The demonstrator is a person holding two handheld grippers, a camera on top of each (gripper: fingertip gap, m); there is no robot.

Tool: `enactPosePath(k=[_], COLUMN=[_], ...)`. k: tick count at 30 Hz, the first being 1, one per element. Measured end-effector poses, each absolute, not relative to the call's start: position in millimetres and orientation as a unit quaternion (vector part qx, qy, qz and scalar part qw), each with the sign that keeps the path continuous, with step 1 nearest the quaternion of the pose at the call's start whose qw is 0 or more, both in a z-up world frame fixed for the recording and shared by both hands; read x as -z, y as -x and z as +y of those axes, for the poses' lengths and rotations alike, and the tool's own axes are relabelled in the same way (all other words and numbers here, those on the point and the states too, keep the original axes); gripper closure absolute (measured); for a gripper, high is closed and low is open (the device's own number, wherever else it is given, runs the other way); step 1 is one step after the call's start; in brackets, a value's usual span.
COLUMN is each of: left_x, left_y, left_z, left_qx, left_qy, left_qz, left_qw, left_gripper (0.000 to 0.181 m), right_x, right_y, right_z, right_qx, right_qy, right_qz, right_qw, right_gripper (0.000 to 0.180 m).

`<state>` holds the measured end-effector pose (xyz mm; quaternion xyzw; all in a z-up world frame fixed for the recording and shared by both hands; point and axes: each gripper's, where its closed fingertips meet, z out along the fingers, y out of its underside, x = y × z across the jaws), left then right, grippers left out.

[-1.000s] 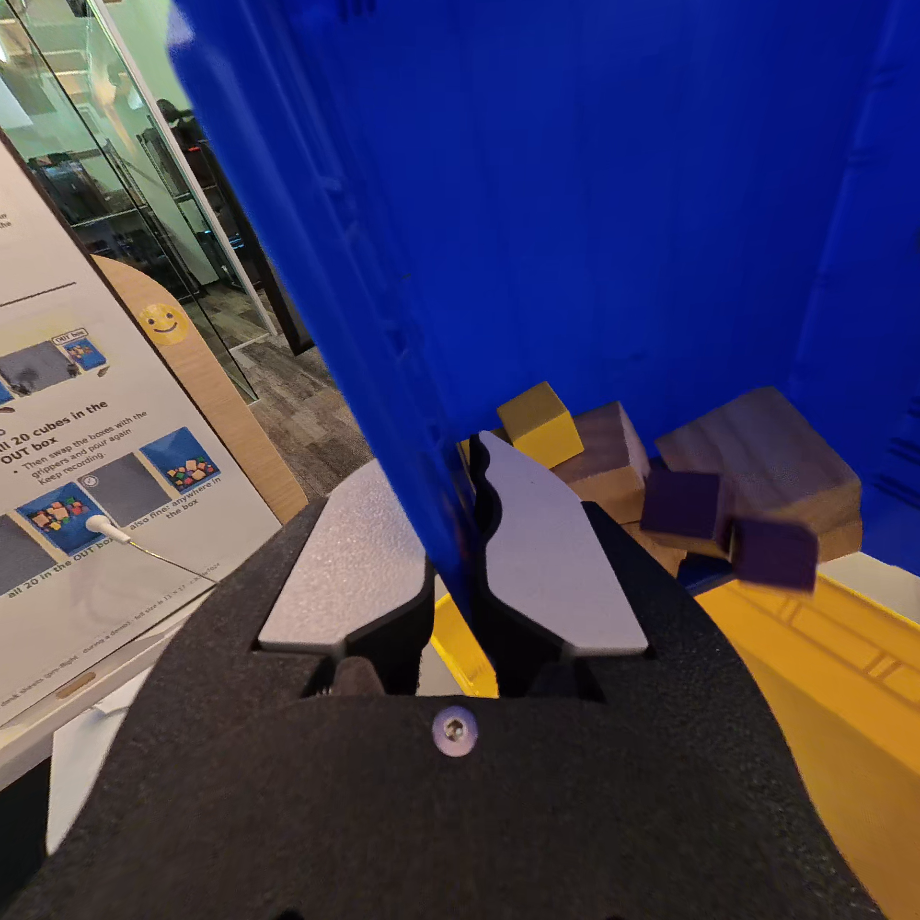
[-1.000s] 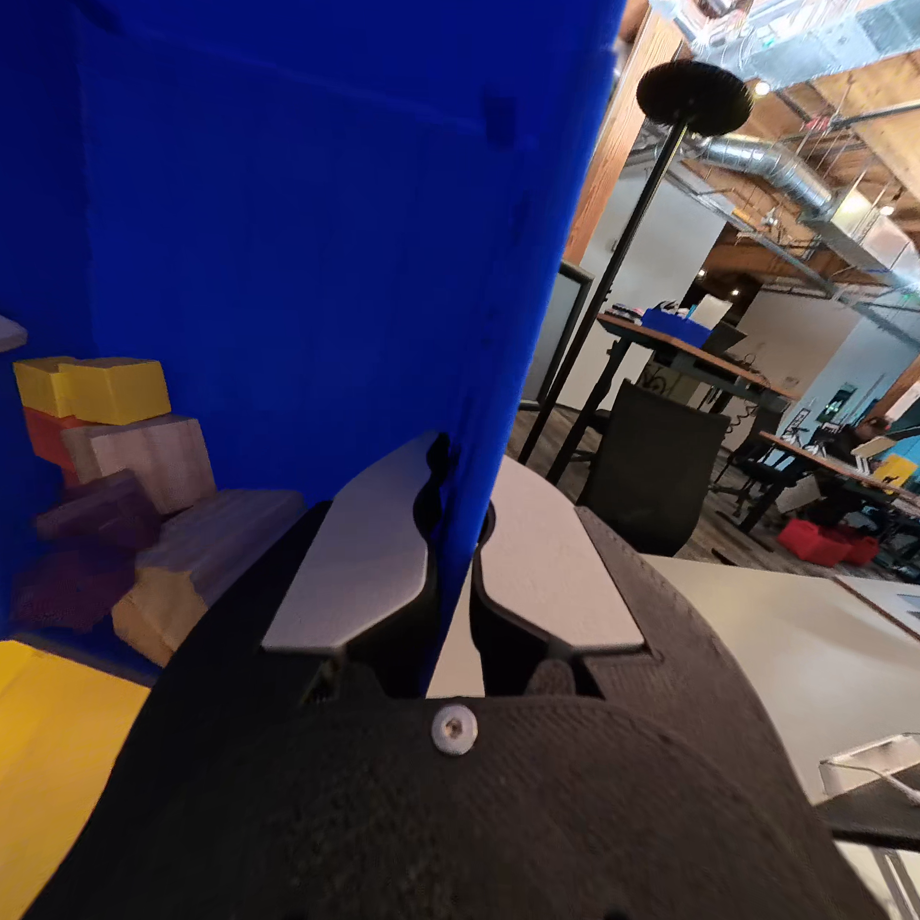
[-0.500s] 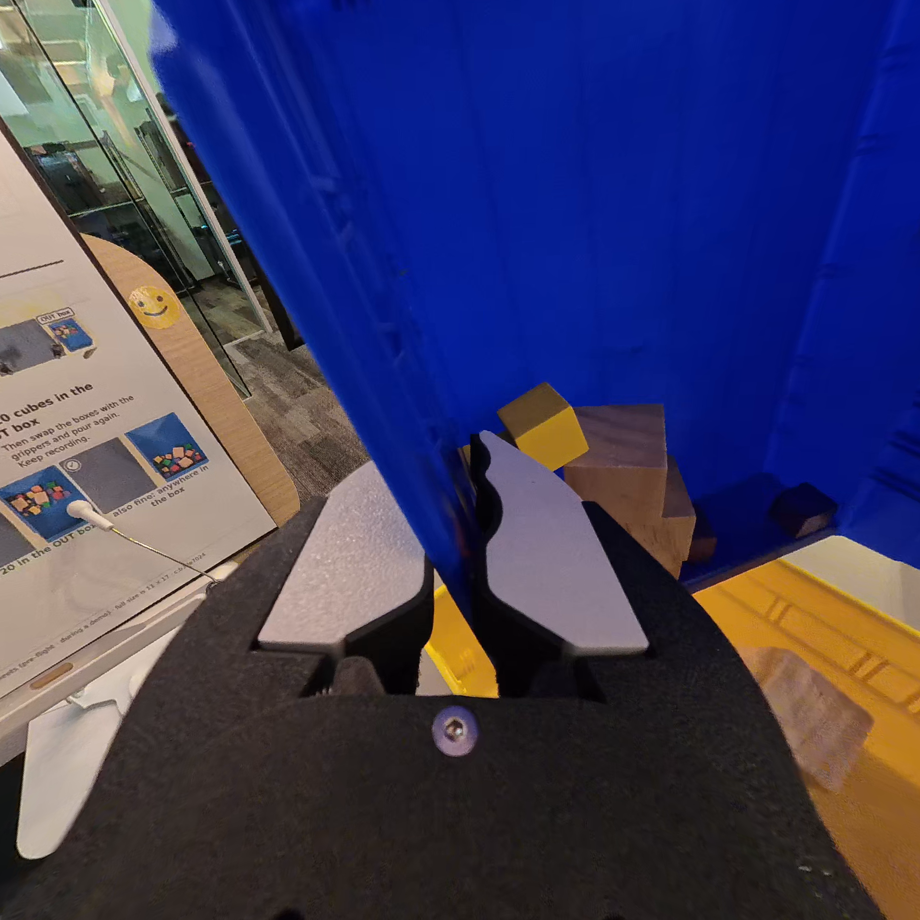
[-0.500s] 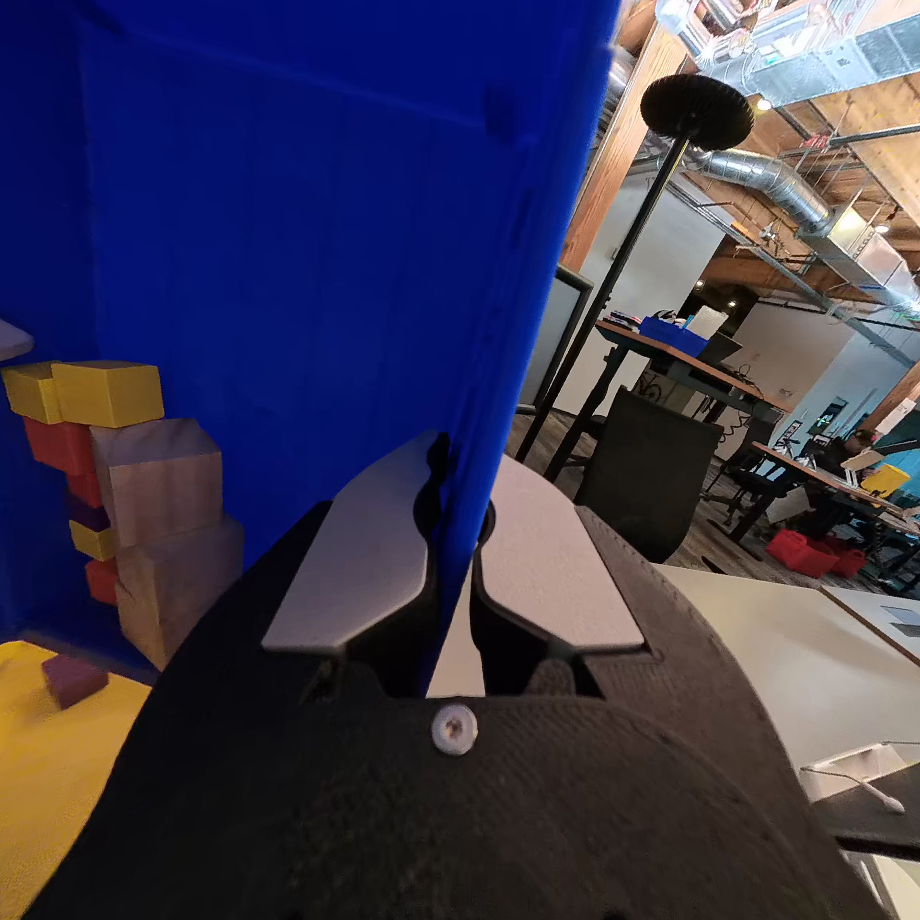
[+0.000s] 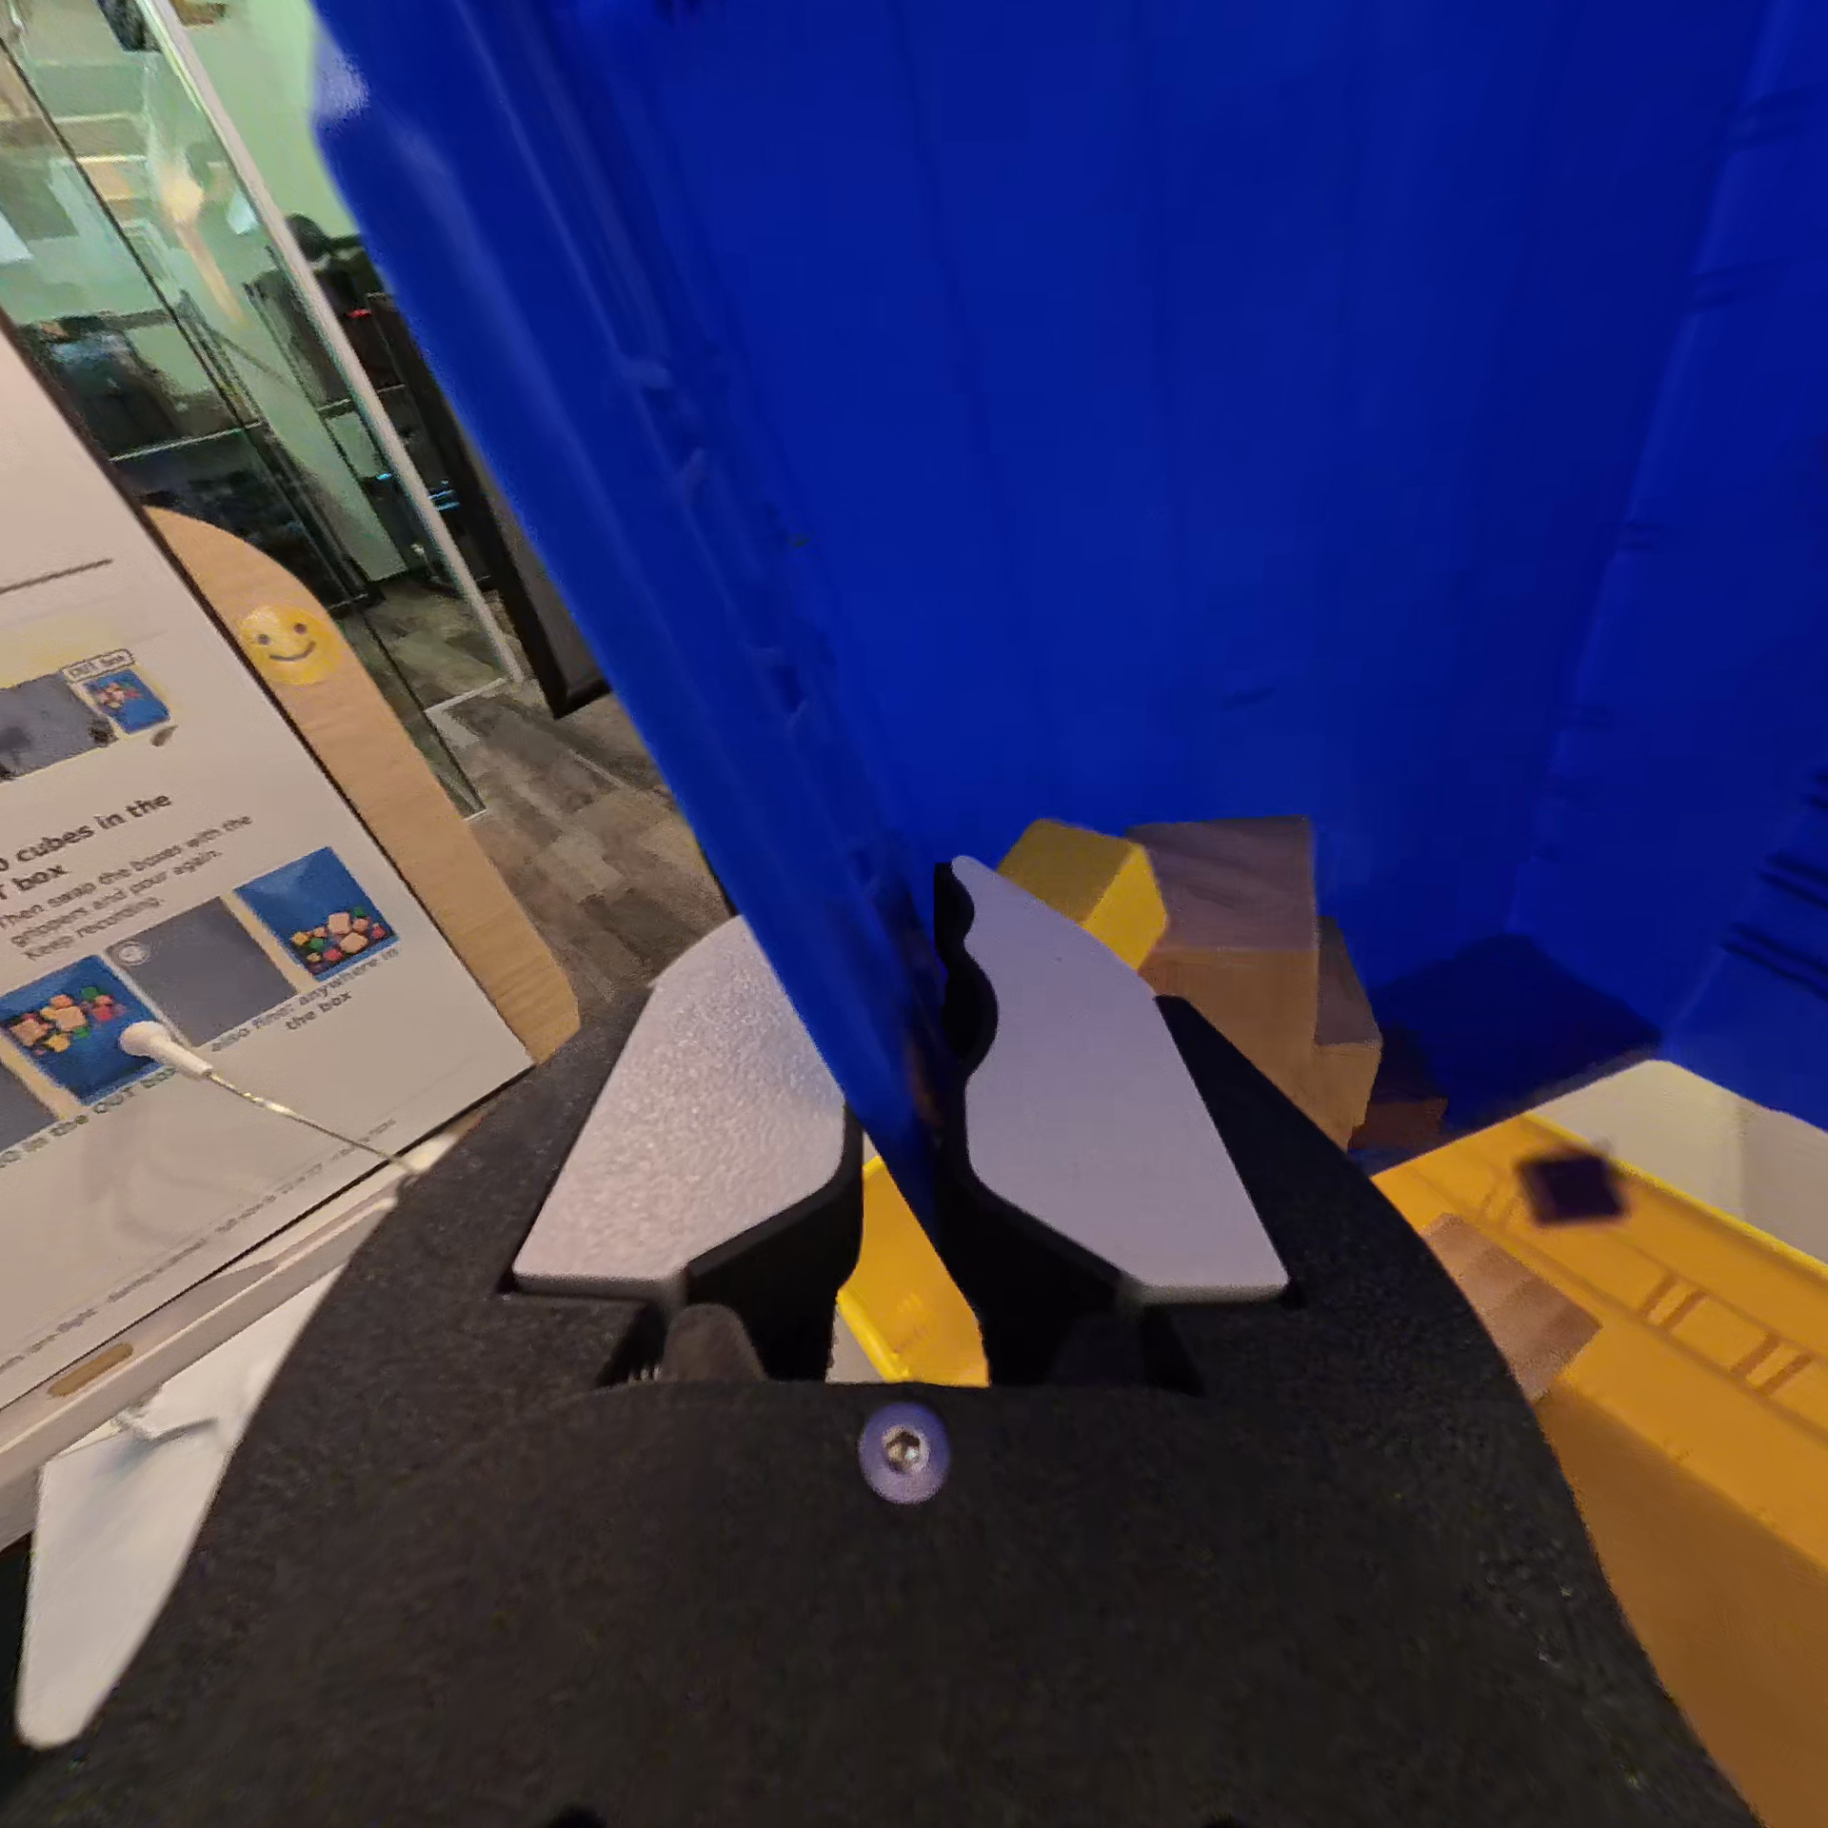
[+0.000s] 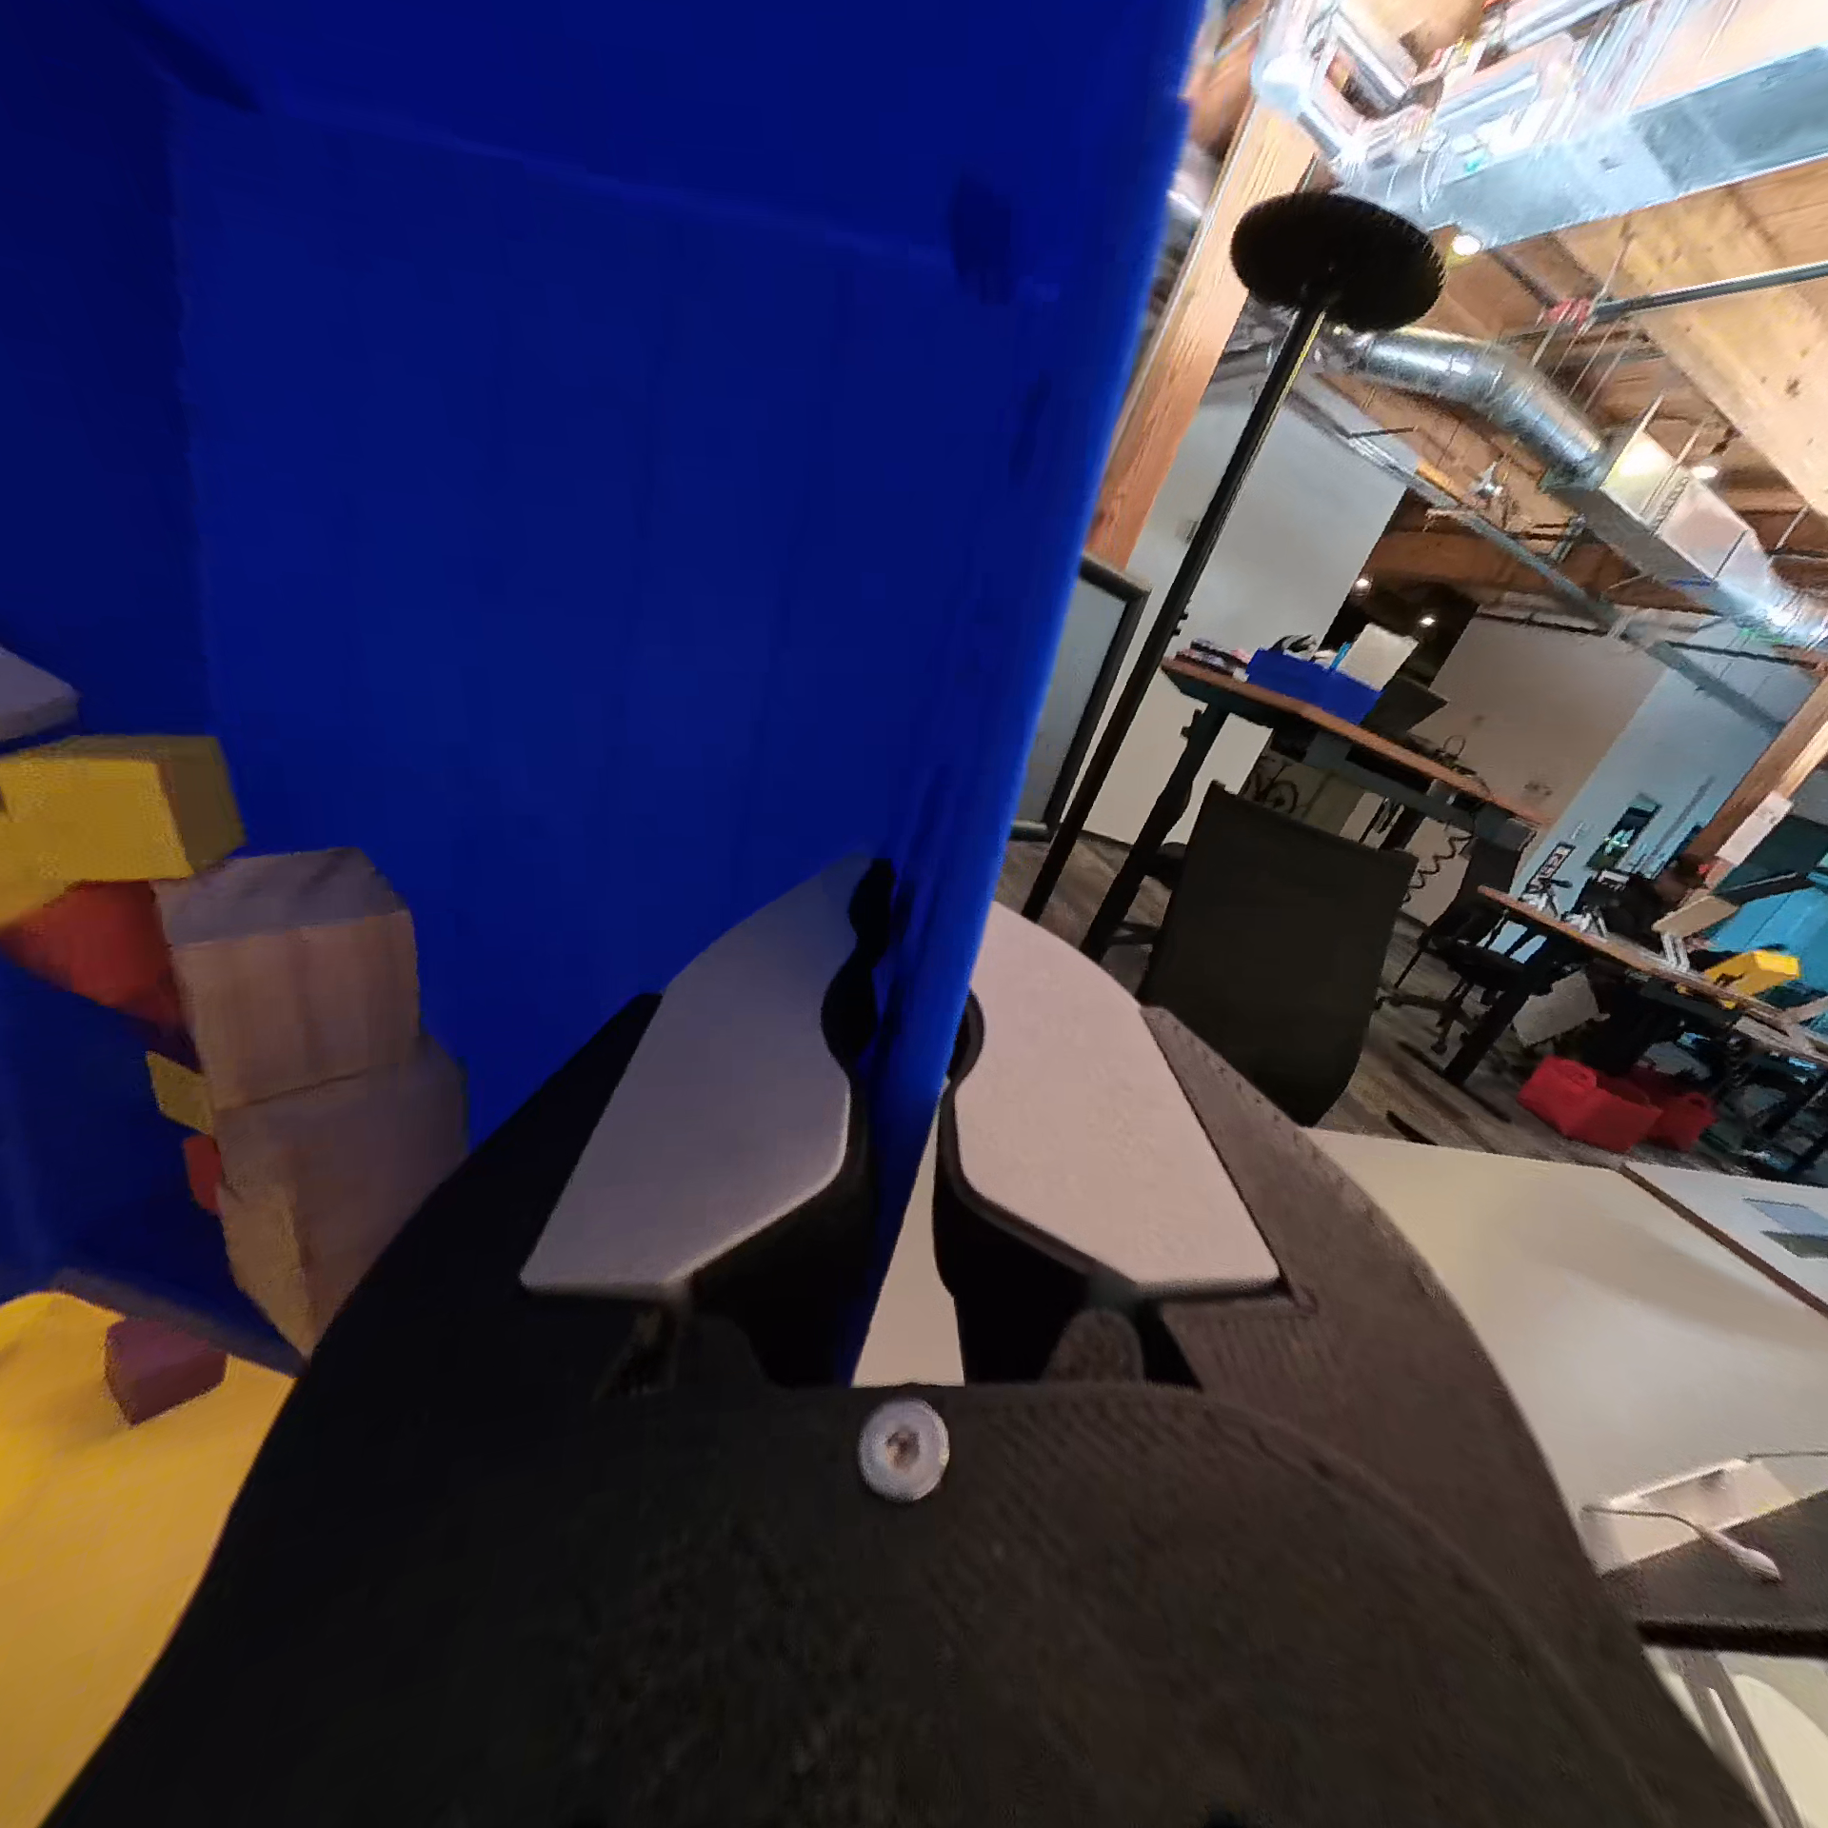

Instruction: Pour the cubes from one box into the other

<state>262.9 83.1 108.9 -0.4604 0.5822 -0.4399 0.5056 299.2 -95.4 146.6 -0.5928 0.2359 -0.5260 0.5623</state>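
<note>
A blue box (image 5: 1138, 445) is held tipped up steeply, its open side facing me. My left gripper (image 5: 890, 999) is shut on its left wall. My right gripper (image 6: 915, 989) is shut on its right wall (image 6: 989, 692). Several cubes still lie piled at the box's low end: a yellow cube (image 5: 1083, 885), wooden cubes (image 5: 1236, 940), and in the right wrist view yellow (image 6: 109, 811), red (image 6: 89, 940) and wooden cubes (image 6: 297, 979). A yellow box (image 5: 1682, 1434) lies below. A dark purple cube (image 5: 1573, 1187) is falling over it. A purple cube (image 6: 158, 1370) and a wooden cube (image 5: 1508, 1301) lie in it.
An instruction sheet (image 5: 148, 940) stands at the left with a thin white cable (image 5: 247, 1088) in front of it. A white table (image 6: 1533, 1335) lies to the right. Behind are a black lamp pole (image 6: 1187, 613), a dark chair (image 6: 1276, 940) and desks.
More cubes have slid out of the blue box into the yellow one; the pile at its low end has shrunk. Both grippers keep their hold and the box stays tipped.
</note>
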Motion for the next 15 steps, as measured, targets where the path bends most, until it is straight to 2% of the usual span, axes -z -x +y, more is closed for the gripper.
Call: enactPosePath(k=[3, 15], left_x=[-118, -114], left_y=[-262, -259], left_z=[86, 89], left_qx=[0.441, 0.453], left_qy=[0.449, 0.444], left_qz=[0.569, 0.564], left_qw=[0.530, 0.528], left_gripper=[0.170, 0.168], right_x=[-154, -157], right_y=[-297, -294], right_z=[-95, -88], right_qx=[0.548, 0.551], right_qy=[0.578, 0.582], right_qz=[0.222, 0.205], right_qw=[0.563, 0.561], right_gripper=[0.174, 0.174])
